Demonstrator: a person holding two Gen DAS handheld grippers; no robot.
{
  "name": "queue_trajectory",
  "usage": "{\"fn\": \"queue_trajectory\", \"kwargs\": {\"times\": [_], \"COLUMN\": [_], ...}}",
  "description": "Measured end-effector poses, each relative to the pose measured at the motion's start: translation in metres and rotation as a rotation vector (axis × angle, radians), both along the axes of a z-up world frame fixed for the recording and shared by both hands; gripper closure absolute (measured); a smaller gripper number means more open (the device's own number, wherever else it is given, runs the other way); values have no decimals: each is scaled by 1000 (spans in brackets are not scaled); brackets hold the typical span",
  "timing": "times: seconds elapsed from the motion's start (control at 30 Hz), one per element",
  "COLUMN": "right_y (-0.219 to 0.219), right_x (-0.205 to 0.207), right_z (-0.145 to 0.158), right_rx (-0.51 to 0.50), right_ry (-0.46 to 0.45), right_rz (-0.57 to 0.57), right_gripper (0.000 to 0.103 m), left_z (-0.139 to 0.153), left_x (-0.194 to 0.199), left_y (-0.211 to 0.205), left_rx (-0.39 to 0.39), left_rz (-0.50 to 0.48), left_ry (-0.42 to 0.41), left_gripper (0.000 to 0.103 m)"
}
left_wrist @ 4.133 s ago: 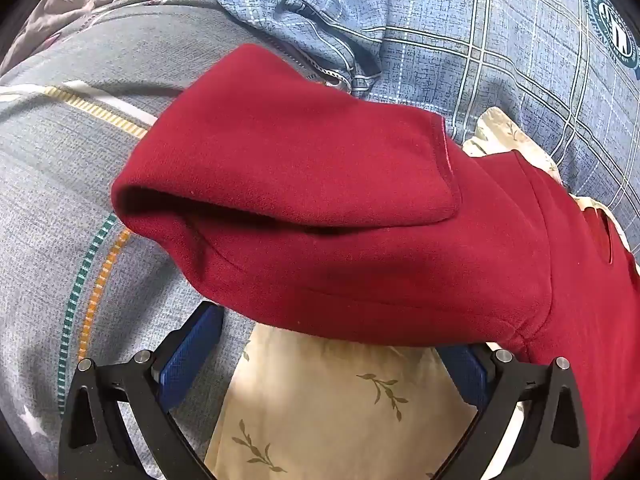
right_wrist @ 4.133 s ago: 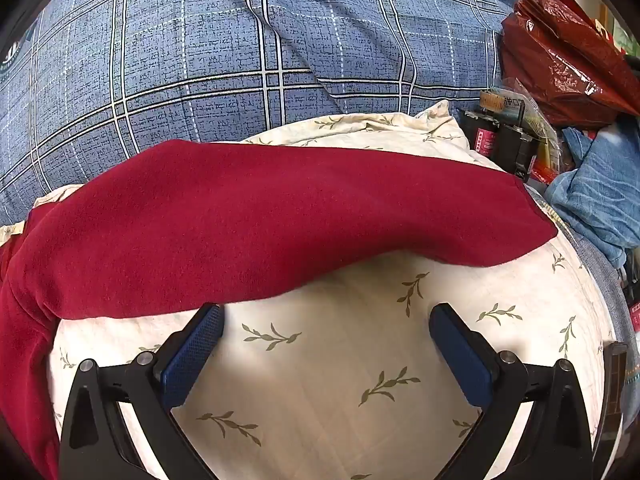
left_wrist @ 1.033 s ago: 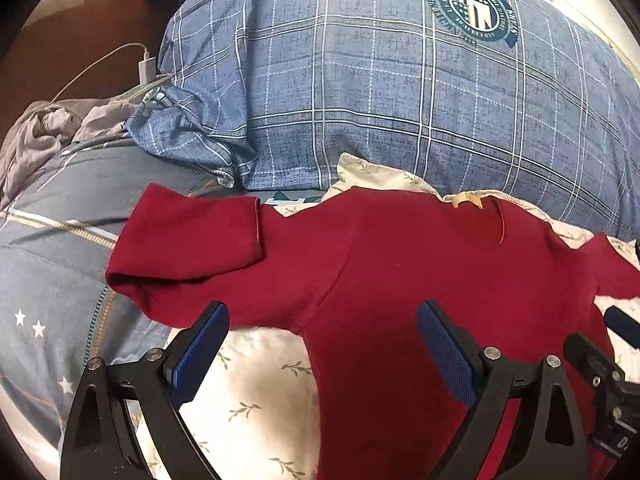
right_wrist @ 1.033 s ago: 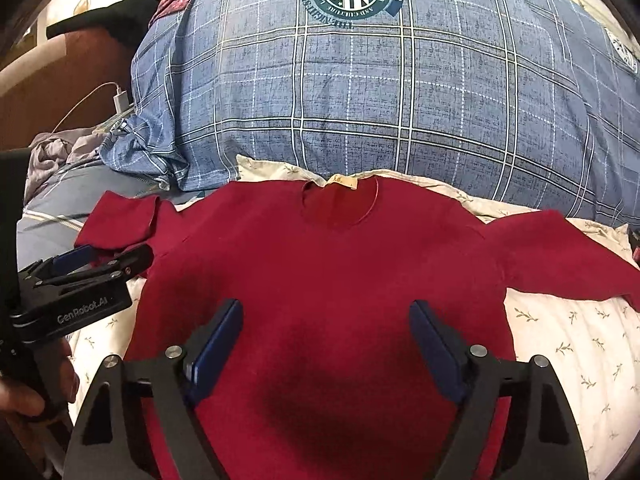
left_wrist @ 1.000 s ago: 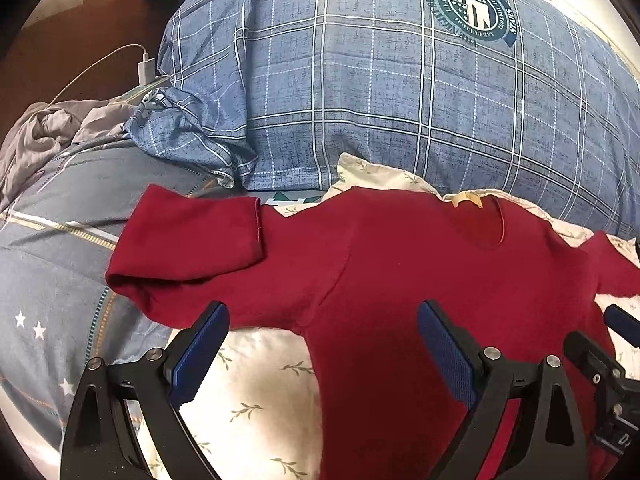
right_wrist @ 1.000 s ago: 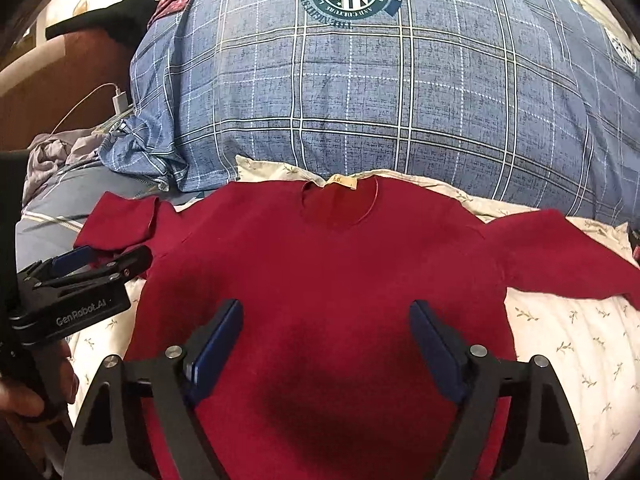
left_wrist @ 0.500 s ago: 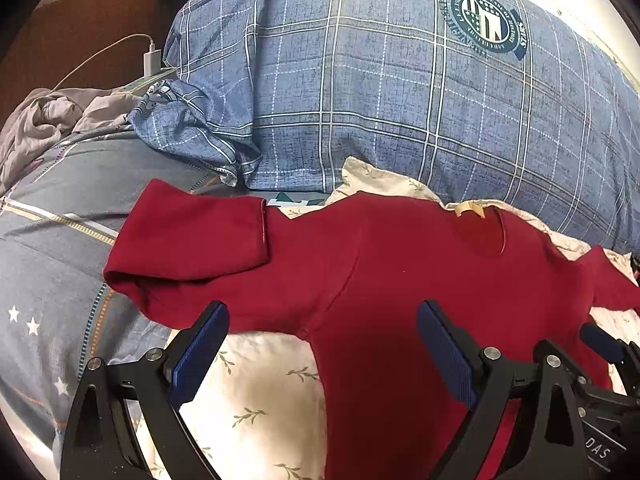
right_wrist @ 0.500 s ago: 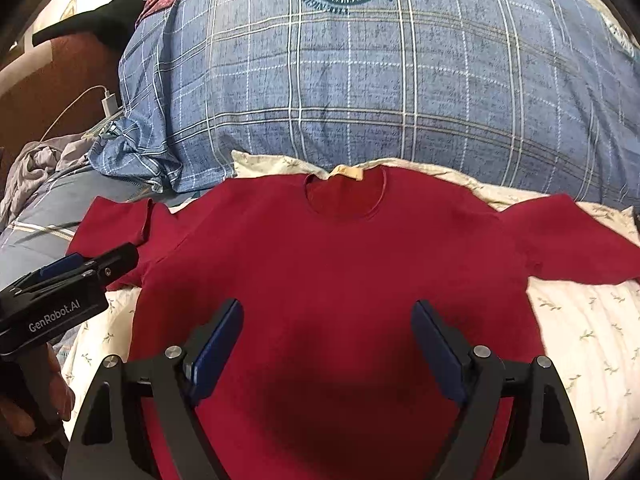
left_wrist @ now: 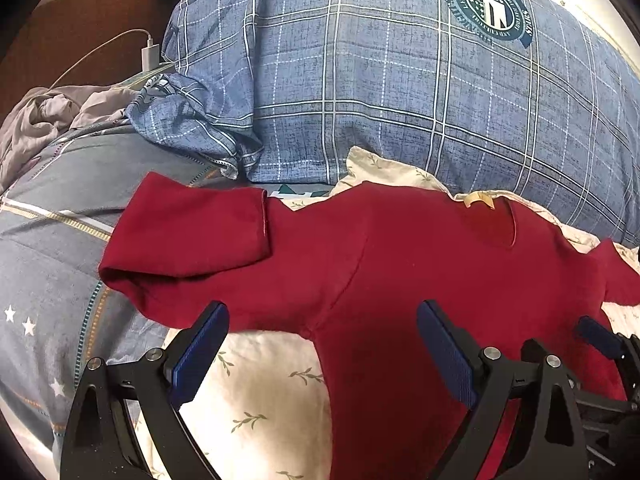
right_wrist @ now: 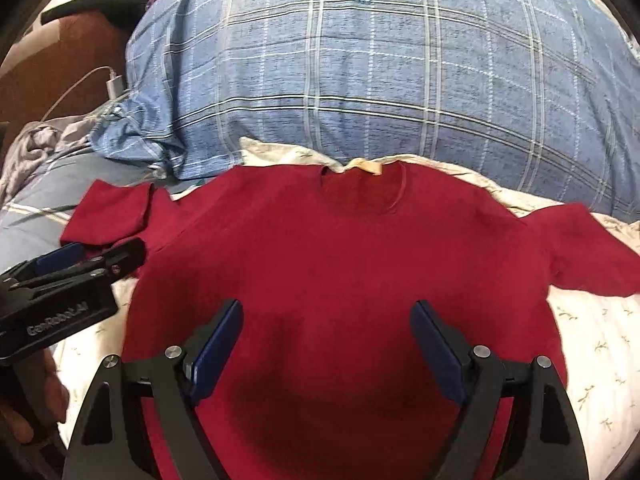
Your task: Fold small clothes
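Note:
A dark red long-sleeved top (right_wrist: 340,264) lies flat, front up, on a cream leaf-print cloth (right_wrist: 600,344), neck towards the far pillow. Its left sleeve (left_wrist: 192,236) is folded back on itself; the right sleeve (right_wrist: 592,248) lies out to the right. My left gripper (left_wrist: 320,344) is open and empty, above the top's left armpit. My right gripper (right_wrist: 326,340) is open and empty, above the middle of the body. The left gripper also shows in the right wrist view (right_wrist: 68,268), and the right gripper's fingers (left_wrist: 596,336) in the left wrist view.
A large blue plaid pillow (right_wrist: 360,80) lies right behind the top's neck. A grey striped, star-print bedcover (left_wrist: 48,264) lies to the left, with crumpled grey cloth (left_wrist: 44,116) and a white charger with cable (left_wrist: 150,54) beyond.
Four seconds ago both grippers were low over the sleeves; since then they have drawn back and up. In the last second both views crept slightly closer to the top. Both stay open.

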State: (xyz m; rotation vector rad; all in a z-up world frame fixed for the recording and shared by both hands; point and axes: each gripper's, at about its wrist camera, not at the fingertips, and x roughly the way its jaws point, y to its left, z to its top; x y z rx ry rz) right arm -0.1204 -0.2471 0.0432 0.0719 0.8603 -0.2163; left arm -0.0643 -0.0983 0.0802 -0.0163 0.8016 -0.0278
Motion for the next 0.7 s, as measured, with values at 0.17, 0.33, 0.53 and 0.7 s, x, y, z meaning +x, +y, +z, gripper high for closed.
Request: {"fn": "queue_trajectory", "kwargs": {"times": [0.17, 0.33, 0.53, 0.7], "right_y": [-11, -13, -13, -12], "right_x": [3, 4, 6, 4], "right_z": [-1, -3, -7, -3], "right_rx": [12, 20, 57, 55], "right_ry": [11, 17, 29, -10], "right_rz": [-44, -43, -29, -13], "right_gripper": [16, 16, 16, 16], "left_z": [-2, -4, 1, 1], "left_x": [-1, -1, -5, -6], "left_y": [-1, -1, 0, 4], "left_rx": [4, 9, 18, 0], "left_rz": [-5, -5, 4, 13], "left_ry": [-2, -1, -40, -41], "left_gripper": [8, 8, 8, 8]}}
